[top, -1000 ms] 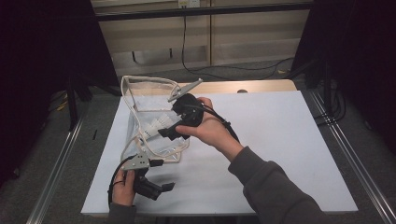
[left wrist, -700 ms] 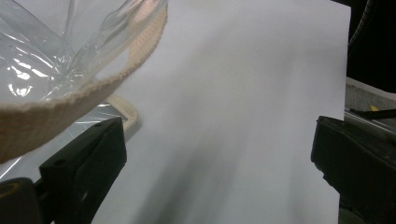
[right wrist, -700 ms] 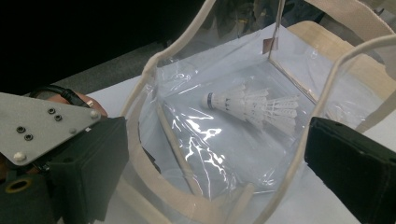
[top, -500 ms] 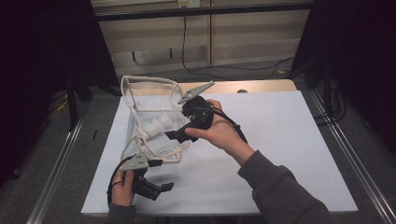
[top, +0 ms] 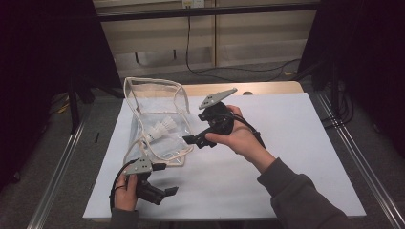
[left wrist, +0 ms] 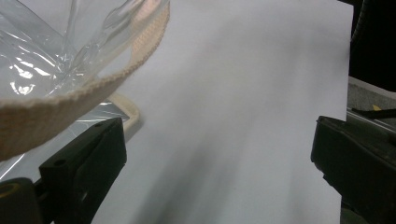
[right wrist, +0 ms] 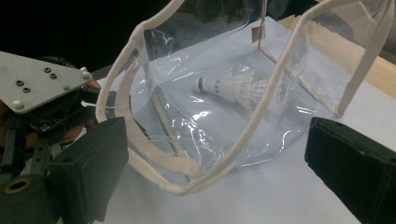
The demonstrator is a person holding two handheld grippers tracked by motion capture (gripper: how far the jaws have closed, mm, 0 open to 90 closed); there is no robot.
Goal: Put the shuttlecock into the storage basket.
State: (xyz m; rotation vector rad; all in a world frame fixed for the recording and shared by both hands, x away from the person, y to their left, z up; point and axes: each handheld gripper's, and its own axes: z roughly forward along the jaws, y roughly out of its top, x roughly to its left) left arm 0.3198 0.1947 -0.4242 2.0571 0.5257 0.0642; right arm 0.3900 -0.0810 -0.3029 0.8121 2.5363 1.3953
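Your right hand-held gripper (top: 195, 140) is off the desk (top: 296, 143), just right of the bag (top: 157, 129). Its jaws stand wide apart and grip nothing; in the right gripper view they frame the bag's open mouth without touching it. The grey plate on top of it tilts up toward the far edge of the desk.

Your left hand-held gripper (top: 167, 192) sits low at the near left of the desk, close to the front edge. Its jaws are also wide and hold nothing. In the left gripper view the bag's trim (left wrist: 93, 84) hangs just above the left jaw; contact cannot be confirmed there.

The bag is clear plastic with cream fabric trim. It lies on the left half of the desk, its mouth toward you and its far end raised upright. A loop of the trim reaches down to a spot just beside your left hand-held gripper.

The shuttlecock (right wrist: 233, 88) lies on its side inside the bag, toward the far end. Its white skirt points to the right in the right gripper view, with a dark band near the cork end.

The two hand-held grippers are well apart, with the bag's near corner between them.
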